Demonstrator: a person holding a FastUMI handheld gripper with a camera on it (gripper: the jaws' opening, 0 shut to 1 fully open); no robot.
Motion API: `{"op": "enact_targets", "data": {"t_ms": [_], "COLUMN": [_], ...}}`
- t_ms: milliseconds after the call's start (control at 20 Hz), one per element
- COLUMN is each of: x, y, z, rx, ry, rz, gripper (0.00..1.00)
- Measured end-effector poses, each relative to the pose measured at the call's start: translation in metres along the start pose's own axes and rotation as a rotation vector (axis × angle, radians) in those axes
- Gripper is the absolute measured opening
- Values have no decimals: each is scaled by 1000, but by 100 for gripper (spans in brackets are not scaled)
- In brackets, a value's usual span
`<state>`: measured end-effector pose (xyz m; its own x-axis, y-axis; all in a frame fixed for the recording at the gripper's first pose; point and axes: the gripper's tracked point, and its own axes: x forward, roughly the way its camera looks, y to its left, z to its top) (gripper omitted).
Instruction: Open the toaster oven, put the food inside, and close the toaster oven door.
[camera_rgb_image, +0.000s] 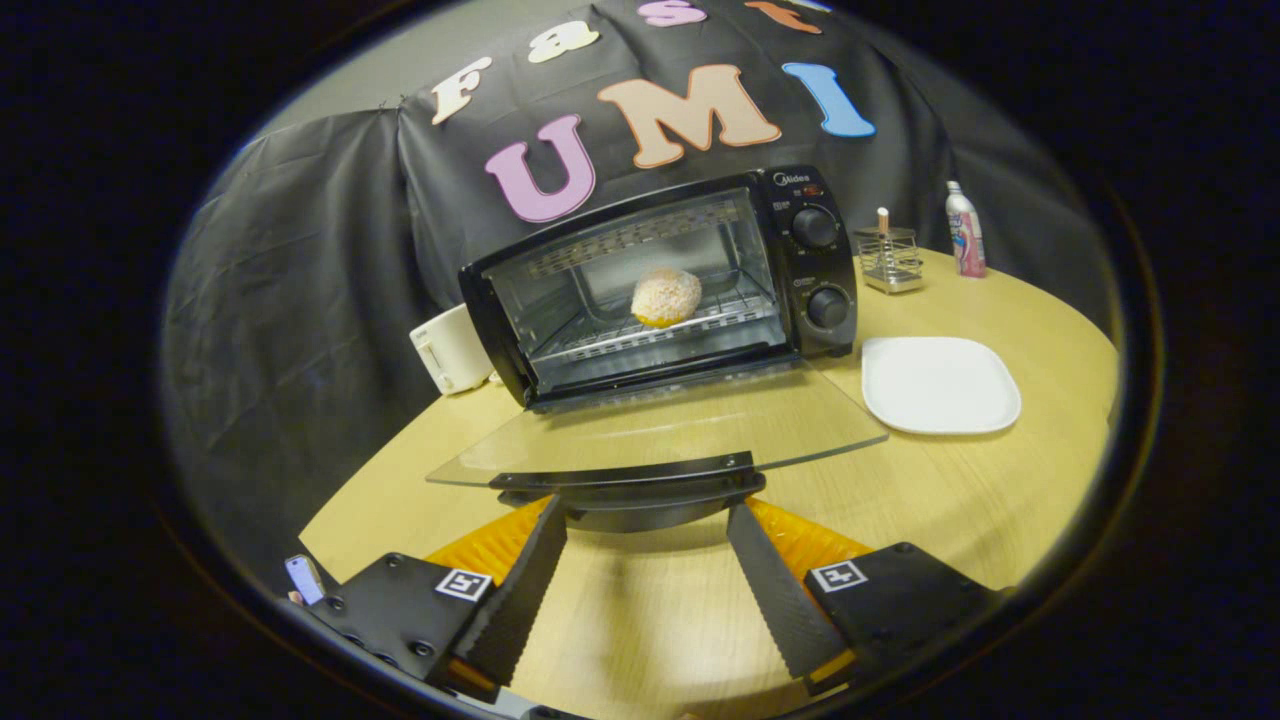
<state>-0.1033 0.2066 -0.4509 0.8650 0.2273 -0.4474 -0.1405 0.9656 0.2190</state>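
A black toaster oven (660, 280) stands on the round wooden table (1000, 490) with its glass door (650, 430) folded down flat toward me. A round, crumb-coated bun (666, 296) rests on the wire rack inside. The door's black handle (630, 490) lies just ahead of my fingertips. My gripper (645, 520) is open, its two fingers spread on either side of the handle's ends, with nothing pressed between them.
A white square plate (938, 384) sits to the right of the oven door. Behind it stand a small wire holder (889, 257) and a white bottle (965, 230). A white appliance (450, 348) sits left of the oven.
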Motion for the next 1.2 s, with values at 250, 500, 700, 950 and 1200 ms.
{"op": "enact_targets", "data": {"t_ms": [250,500,700,950,1200], "x": [-2,-2,1,16,36], "y": [5,15,22,21,21], "z": [20,43,61,79,96], "rx": [-4,-38,-72,-93,-100], "ry": [-36,-77,-106,-108,-99], "rz": [11,27,29,14,4], "gripper": [100,99,99,99,99]}}
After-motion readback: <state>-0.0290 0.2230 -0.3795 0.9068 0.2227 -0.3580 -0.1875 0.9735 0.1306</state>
